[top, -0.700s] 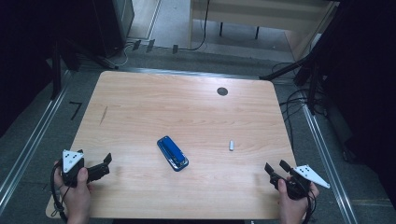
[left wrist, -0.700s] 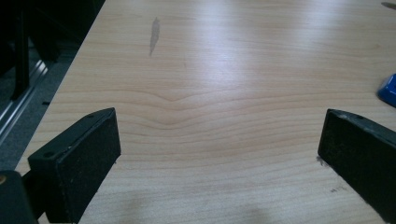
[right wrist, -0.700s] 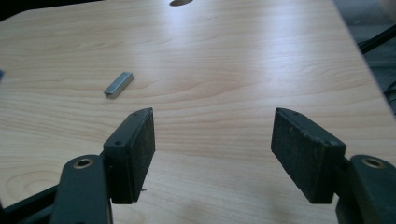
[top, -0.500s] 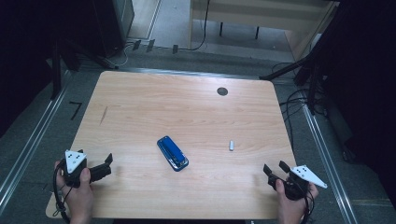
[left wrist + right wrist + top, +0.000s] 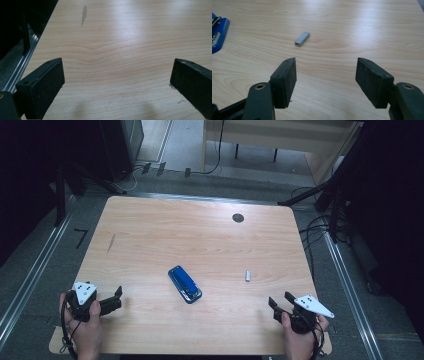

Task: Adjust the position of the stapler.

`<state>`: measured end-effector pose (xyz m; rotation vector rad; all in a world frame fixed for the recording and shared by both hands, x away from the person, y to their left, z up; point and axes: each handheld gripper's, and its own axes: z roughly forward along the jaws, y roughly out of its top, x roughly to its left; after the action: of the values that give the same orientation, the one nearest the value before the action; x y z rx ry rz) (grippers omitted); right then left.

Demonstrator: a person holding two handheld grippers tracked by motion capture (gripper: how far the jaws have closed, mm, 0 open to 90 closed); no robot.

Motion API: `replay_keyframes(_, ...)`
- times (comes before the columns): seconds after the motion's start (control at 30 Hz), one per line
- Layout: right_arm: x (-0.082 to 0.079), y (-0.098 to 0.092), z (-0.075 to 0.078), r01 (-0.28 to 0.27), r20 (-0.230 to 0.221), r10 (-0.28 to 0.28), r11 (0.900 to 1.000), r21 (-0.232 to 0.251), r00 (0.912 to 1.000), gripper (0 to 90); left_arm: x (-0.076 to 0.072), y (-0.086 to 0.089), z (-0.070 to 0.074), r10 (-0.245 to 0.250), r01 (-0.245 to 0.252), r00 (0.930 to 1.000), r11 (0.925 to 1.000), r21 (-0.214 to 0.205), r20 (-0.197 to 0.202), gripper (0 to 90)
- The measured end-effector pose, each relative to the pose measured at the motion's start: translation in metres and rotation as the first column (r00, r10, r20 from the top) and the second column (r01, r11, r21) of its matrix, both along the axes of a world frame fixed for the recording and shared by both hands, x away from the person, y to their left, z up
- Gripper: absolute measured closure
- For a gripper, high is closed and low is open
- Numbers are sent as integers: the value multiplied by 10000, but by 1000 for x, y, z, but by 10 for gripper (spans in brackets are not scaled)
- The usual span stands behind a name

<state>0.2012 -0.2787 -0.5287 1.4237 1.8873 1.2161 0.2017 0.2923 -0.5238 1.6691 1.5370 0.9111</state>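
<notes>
Fingers (image 5: 42, 87) on my left gripper (image 5: 114, 301) stand wide apart with bare wood between them, and nothing is held. It sits low over the near left corner of the counter (image 5: 200, 240), my left hand (image 5: 87, 330) wrapped around its body and the grey three-cornered plate on top. In the left gripper view a dark smudge (image 5: 84, 13) marks the wood far ahead, close to the counter's left edge, where a metal rail (image 5: 22, 67) runs below.

My right gripper (image 5: 280, 304) is at the near right corner, held in my right hand (image 5: 300, 340), and its fingers (image 5: 285, 80) are spread wide too, gripping nothing. In the right gripper view a small grey metal block (image 5: 302, 39), which looks like a strip of staples, lies flat on the wood ahead of the gap, a little toward the left finger and clear of both.

A blue stapler (image 5: 184, 284) lies near the middle of the counter, angled, well apart from both grippers; its edge shows at the far left of the right gripper view. The grey block lies to its right, apart from it. A small dark round spot (image 5: 238, 218) sits near the counter's far edge, and cables (image 5: 320, 227) trail on the floor beyond the right side
</notes>
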Motion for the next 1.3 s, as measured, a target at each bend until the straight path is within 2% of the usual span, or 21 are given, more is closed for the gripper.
replay_keyframes(0.1,2,11,1,-251,-181,249,9996,-131,9995,314,0,0,0,-66,65,10000,10000,-60,-51,0)
replay_keyframes(0.2,3,20,3,-534,-357,533,9986,-43,9979,288,1,0,0,-44,44,10000,10000,-57,-73,0)
replay_keyframes(0.37,5,35,9,-1052,-407,1034,9934,-447,9938,265,0,0,0,80,-80,9999,10000,-59,64,0)
replay_keyframes(0.47,7,43,11,-1165,-480,1137,9913,-608,9924,256,0,1,0,39,-39,10000,9999,-135,41,0)
replay_keyframes(0.73,13,63,15,-1377,-466,1354,9892,-508,9897,244,0,1,0,41,-40,9999,9999,-119,109,0)
replay_keyframes(0.97,19,89,17,-1927,-648,1881,9783,-756,9800,227,1,1,0,51,-50,10000,9999,-128,38,0)
replay_keyframes(1.3,25,108,19,-2236,-768,2172,9706,-887,9731,217,2,1,0,-7,7,10000,9999,-100,-2,0)
